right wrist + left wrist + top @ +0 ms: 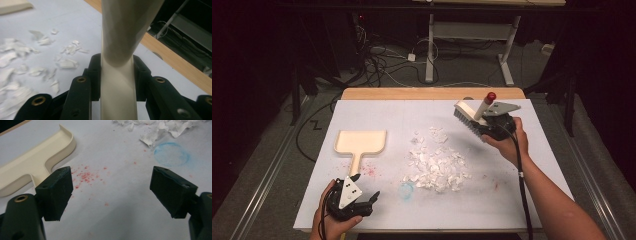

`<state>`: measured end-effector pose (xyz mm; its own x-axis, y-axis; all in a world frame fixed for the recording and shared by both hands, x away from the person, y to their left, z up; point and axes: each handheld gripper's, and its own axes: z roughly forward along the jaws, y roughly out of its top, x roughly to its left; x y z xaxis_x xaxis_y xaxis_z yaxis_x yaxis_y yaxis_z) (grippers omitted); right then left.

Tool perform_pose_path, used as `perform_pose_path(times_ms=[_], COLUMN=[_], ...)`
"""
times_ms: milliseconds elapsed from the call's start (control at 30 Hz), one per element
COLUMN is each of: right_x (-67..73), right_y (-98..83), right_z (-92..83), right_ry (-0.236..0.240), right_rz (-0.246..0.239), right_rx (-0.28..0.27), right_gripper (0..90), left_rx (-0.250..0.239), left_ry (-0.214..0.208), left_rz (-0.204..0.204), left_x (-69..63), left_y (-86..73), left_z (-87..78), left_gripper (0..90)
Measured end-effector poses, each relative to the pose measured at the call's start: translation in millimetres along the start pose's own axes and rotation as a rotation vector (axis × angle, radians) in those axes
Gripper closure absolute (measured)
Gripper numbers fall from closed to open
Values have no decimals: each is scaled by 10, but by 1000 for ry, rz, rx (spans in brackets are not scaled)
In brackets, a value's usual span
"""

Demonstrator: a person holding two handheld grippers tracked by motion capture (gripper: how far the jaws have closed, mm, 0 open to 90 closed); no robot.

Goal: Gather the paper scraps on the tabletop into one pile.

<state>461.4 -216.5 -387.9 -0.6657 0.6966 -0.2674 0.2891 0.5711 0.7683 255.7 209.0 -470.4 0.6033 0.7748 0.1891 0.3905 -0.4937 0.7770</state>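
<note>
The high view is dim, with dark corners and a dark room around an evenly lit white table (377, 200) that shows only soft shadows. In the right gripper view the close handle (120, 37) is blurred and the paper scraps (15, 52) soft.

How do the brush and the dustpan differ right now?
The brush is held off the table in the right gripper, tilted; the dustpan lies flat on the white table, untouched. The brush has dark bristles and a red-tipped handle; the dustpan is plain all over. Both are cream-coloured.
</note>
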Motion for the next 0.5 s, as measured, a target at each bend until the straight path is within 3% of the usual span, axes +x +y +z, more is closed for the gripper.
perform_pose_path(times_ms=[67,100,200,233,300,400,433,500], right_x=[39,39,136,202,234,353,467,572], right_y=[89,89,150,163,169,228,260,278], right_z=[250,250,507,646,699,808,855,868], right_ry=[-27,-27,-76,-102,-106,-76,-63,-29], right_rz=[-40,-40,-96,-79,-75,-87,-135,-177], right_rx=[35,35,87,97,90,92,101,103], right_gripper=[678,678,678,678,678,678,678,678], left_rx=[1,-1,1,0,3,2,4,3], left_ry=[-3,-5,-6,-7,-15,-19,-18,-18], left_rz=[0,-2,10,13,16,10,11,9], left_x=[-3,-9,-15,-16,-15,-16,-11,-8], left_y=[1,2,9,8,0,-8,-12,-15], left_z=[10,19,22,20,19,21,24,20], left_gripper=[180,180,180,180,180,180,180,180])
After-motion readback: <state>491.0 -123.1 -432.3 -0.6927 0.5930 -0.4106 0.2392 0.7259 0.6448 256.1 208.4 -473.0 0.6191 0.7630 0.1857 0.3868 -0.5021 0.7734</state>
